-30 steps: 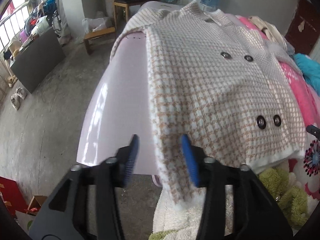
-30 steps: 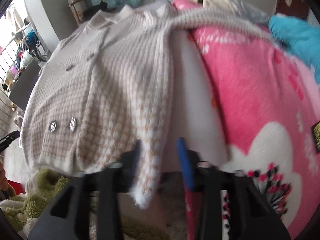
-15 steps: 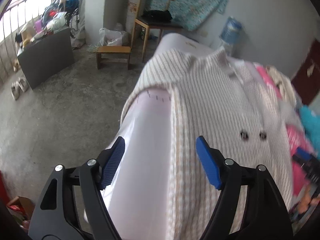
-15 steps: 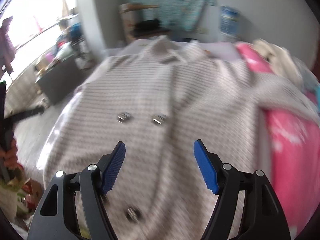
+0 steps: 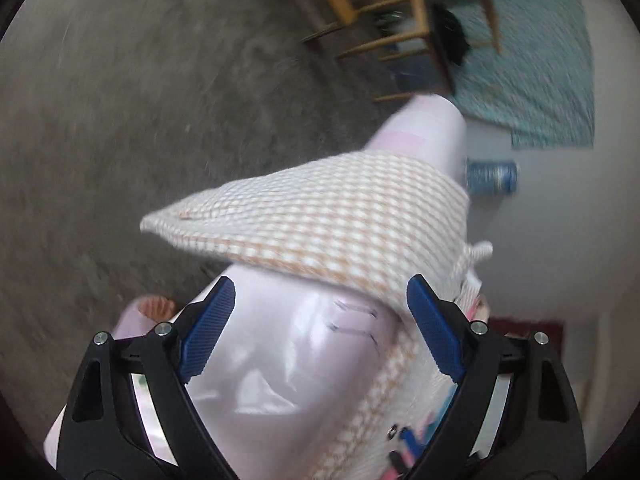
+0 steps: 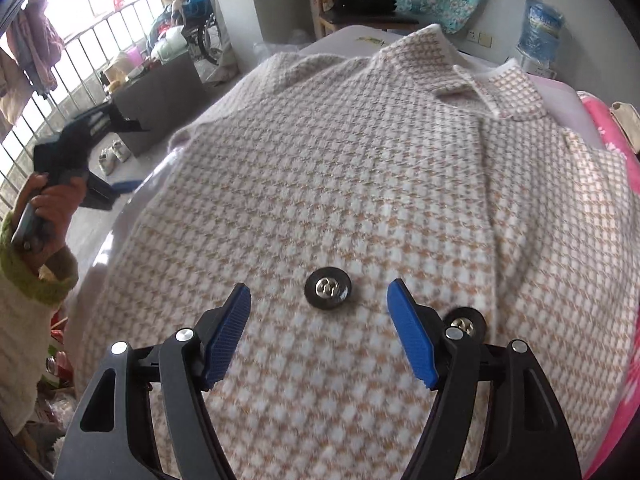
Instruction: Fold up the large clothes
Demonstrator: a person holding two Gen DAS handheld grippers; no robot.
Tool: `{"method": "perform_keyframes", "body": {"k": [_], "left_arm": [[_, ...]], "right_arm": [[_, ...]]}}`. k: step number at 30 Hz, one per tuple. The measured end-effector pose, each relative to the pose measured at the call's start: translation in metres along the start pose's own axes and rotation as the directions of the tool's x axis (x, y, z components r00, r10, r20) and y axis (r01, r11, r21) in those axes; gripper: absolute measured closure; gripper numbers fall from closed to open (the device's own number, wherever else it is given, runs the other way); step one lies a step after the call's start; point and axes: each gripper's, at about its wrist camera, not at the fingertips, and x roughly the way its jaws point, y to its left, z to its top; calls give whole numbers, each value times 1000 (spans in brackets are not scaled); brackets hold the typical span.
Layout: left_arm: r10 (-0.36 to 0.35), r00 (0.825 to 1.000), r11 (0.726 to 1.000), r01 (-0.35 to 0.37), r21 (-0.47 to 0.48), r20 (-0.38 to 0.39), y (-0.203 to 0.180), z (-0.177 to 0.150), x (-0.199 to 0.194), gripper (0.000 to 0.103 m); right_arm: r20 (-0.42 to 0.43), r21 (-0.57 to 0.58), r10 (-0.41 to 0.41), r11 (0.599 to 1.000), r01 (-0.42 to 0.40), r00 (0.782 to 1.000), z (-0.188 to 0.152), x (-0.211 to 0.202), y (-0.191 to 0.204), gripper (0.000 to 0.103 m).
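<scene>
A cream-and-tan checked jacket with dark buttons lies face up on a glossy pale pink table, collar at the far end. My right gripper hovers open over the jacket's middle, one button showing between its fingers, nothing gripped. My left gripper is rolled over at the table's left side. Its jaws are opening, and only the table surface and the folded shoulder edge of the jacket lie ahead of them. In the right wrist view a hand holds the left gripper off the table's left edge.
A pink blanket lies along the table's right side. Beyond the far end stand a wooden chair and a blue water bottle. A dark cabinet and a railing are at far left, with grey concrete floor beside the table.
Both grippers have opened wider and left the sleeve ends at the near hem. The left swung out and rolled toward the jacket's shoulder. The right moved up over the buttons.
</scene>
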Motion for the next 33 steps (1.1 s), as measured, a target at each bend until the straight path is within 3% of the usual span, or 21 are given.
{"method": "perform_keyframes", "body": {"k": [3, 6, 10, 13, 15, 17, 21, 26, 28, 30, 33], "left_arm": [[-48, 997, 991, 41, -131, -54, 32, 8, 20, 19], [-145, 982, 958, 108, -266, -125, 61, 15, 41, 18], [-262, 956, 892, 187, -411, -134, 91, 25, 70, 17], [-304, 941, 839, 190, -510, -150, 109, 31, 93, 17], [-306, 938, 823, 176, -540, -160, 110, 34, 106, 17], [-279, 944, 824, 142, -548, -177, 112, 36, 117, 17], [-254, 954, 801, 117, -587, -157, 118, 43, 127, 19], [-185, 975, 806, 80, -586, -122, 117, 55, 126, 52], [-154, 982, 818, 66, -572, -108, 114, 63, 125, 76], [-102, 992, 841, 44, -539, -78, 109, 70, 116, 90], [13, 999, 913, 4, -407, 38, 81, 83, 85, 93]], "right_arm": [[-30, 2, 0, 1000, 0, 1000, 4, 11, 2, 34], [-41, -6, -14, 1000, 14, 999, 11, 20, 4, 34], [-42, -20, -37, 999, 37, 998, 17, 24, 9, 34], [-42, -18, -44, 999, 43, 998, 21, 27, 10, 34], [-42, -13, -46, 999, 45, 998, 22, 28, 10, 34], [-40, -6, -47, 999, 47, 998, 24, 28, 8, 34], [-37, 10, -52, 999, 53, 998, 24, 28, 3, 34], [-23, 19, -71, 997, 72, 997, 22, 24, -2, 34], [-14, 22, -79, 997, 79, 997, 22, 22, -3, 34], [-5, 24, -87, 996, 87, 996, 22, 20, -4, 34], [22, 19, -104, 994, 104, 994, 22, 13, -5, 34]]}}
